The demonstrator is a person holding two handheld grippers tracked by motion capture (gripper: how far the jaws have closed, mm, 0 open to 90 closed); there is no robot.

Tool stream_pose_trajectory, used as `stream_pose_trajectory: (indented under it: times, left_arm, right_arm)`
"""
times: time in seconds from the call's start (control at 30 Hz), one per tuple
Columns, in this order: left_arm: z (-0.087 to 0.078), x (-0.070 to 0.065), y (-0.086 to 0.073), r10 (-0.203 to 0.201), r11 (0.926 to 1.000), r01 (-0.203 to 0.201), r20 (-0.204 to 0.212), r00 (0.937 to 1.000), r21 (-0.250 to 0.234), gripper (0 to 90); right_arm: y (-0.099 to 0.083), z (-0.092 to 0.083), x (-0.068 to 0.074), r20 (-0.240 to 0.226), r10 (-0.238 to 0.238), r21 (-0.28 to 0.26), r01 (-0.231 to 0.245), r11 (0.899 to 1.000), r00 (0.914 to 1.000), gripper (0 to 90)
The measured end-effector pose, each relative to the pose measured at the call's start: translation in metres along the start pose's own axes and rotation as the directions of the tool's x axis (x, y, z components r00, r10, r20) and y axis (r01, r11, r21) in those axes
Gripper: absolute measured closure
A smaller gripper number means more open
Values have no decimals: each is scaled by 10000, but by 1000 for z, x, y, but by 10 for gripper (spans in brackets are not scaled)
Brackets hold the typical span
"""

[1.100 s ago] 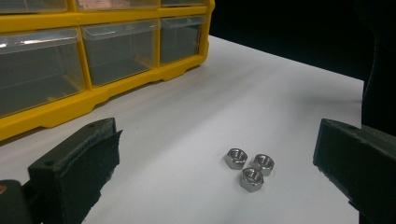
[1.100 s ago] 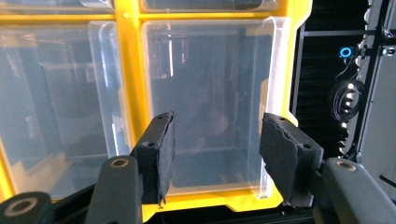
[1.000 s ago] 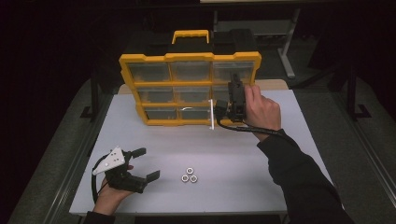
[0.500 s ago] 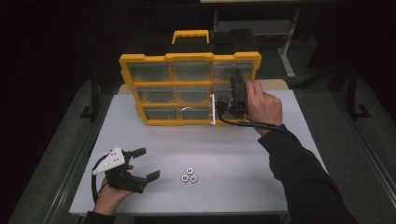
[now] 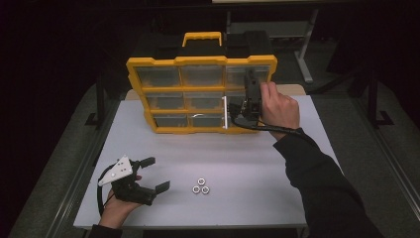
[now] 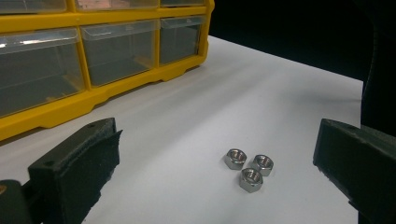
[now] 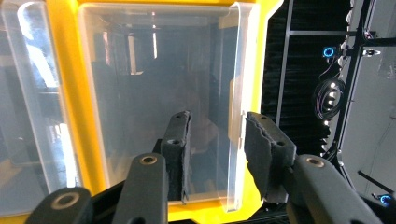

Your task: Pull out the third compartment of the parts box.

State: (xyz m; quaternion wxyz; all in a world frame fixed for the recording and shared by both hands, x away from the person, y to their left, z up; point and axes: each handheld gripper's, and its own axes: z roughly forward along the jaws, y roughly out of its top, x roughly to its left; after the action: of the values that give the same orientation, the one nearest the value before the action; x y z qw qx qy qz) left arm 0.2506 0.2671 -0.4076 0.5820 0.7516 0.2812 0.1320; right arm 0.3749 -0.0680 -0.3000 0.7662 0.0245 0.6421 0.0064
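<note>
A yellow organiser point(image 5: 198, 94) with clear drawers stands upright at the back of the white table point(image 5: 257, 168). My right gripper point(image 5: 243, 106) is pressed up to its right column. In the right gripper view my right gripper point(image 7: 215, 116) has its jaws partly apart, straddling the clear lip of a drawer point(image 7: 154, 93). Three steel nuts point(image 5: 200, 186) lie together near the front. My left gripper point(image 5: 157, 172) rests open on the table just left of them. In the left gripper view the nuts point(image 6: 249, 166) lie between my left gripper's point(image 6: 217, 135) wide jaws, untouched.
The organiser's yellow carry handle point(image 5: 202, 37) sticks up at the back. A bright upright strip point(image 5: 225, 113) shows on the organiser's front, left of my right gripper. Bare table lies between the organiser and the nuts. Dark floor and metal frames surround the table.
My right hand has shifted slightly up and in against the organiser's right column. The left gripper and the nuts have stayed where they were.
</note>
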Motion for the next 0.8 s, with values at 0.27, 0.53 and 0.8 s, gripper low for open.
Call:
stream_pose_trajectory:
  times: [0.27,0.53,0.8]
  left_arm:
    - [0,0,0,-10,10000,10,-13,10000,-2,0]
    - [0,0,0,-11,10000,11,-7,10000,-18,0]
    - [0,0,0,-30,10000,30,-10,10000,-11,0]
  right_arm:
    - [0,4,-3,32,-33,54,33,10000,10000,643]
    - [0,5,-5,89,-177,47,176,9998,9998,679]
    - [1,8,-7,169,-215,14,215,9998,9996,732]
